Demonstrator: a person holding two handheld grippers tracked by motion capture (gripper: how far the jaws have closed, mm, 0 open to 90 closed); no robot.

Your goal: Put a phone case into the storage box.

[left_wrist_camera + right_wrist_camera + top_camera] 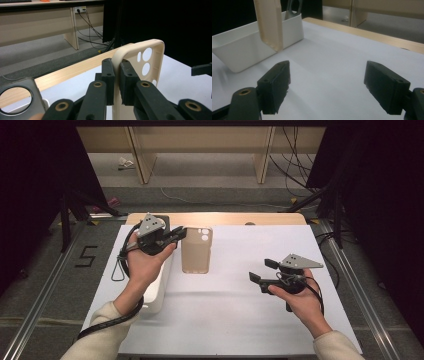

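Observation:
My left gripper (179,236) is shut on the long edge of a beige phone case (196,251), which it holds up off the white mat at the back left. In the left gripper view the two pads (108,72) pinch the case's rim, and the case (147,55) stands on edge with its camera holes facing me. My right gripper (260,270) hovers open over the right side of the mat with nothing between its jaws. From the right gripper (327,85) the case (269,22) hangs in the air at the upper left.
A white bin (157,290) sits on the mat under my left forearm; the right gripper view shows the bin (249,50) with a grey object (293,10) standing in it. The white mat (235,310) covers the wooden table (215,218).

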